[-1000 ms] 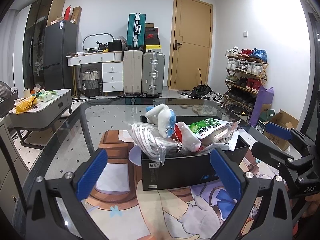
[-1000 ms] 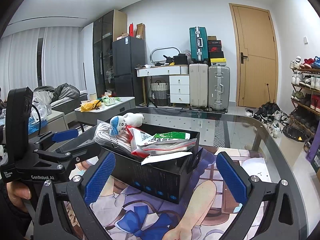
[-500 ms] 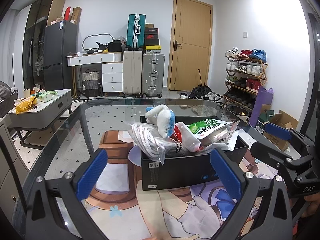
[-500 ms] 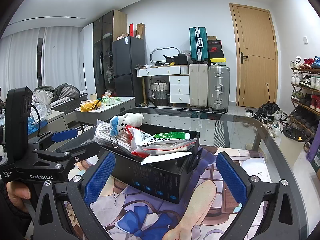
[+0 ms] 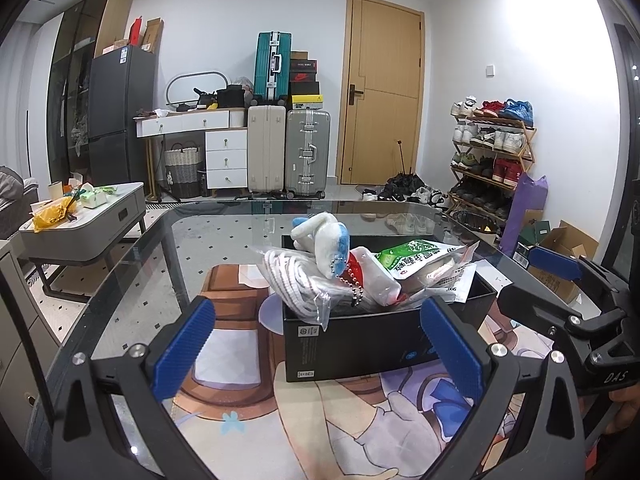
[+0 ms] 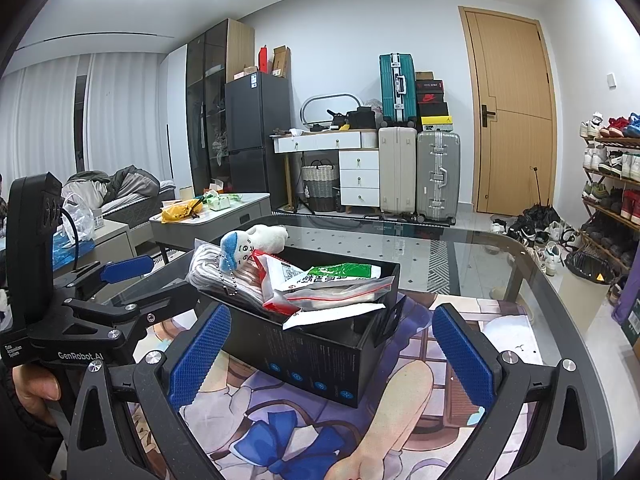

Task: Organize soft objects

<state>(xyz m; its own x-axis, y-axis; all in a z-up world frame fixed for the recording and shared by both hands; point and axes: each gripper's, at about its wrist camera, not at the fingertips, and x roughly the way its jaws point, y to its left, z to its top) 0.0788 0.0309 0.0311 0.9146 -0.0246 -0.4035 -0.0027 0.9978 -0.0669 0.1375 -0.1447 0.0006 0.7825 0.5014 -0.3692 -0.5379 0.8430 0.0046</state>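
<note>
A black box (image 5: pixel 360 340) (image 6: pixel 320 356) stands on the printed mat in the middle of the glass table. It is piled with soft goods: a white and blue plush toy (image 5: pixel 320 240) (image 6: pixel 248 242) with a bead chain, a bagged white bundle (image 5: pixel 296 284) (image 6: pixel 208 268), and a green-labelled packet (image 5: pixel 416 258) (image 6: pixel 340 274). My left gripper (image 5: pixel 316 348) is open, held back in front of the box with nothing between its blue pads. My right gripper (image 6: pixel 328 356) is open too, near the box's right corner.
The glass table (image 5: pixel 160 264) carries a cartoon-print mat (image 6: pixel 404 396). Each gripper shows in the other's view: the right one (image 5: pixel 560 300) at the right edge, the left one (image 6: pixel 100 304) at the left, held by a hand (image 6: pixel 32 392). A low grey table (image 5: pixel 88 220) stands behind left.
</note>
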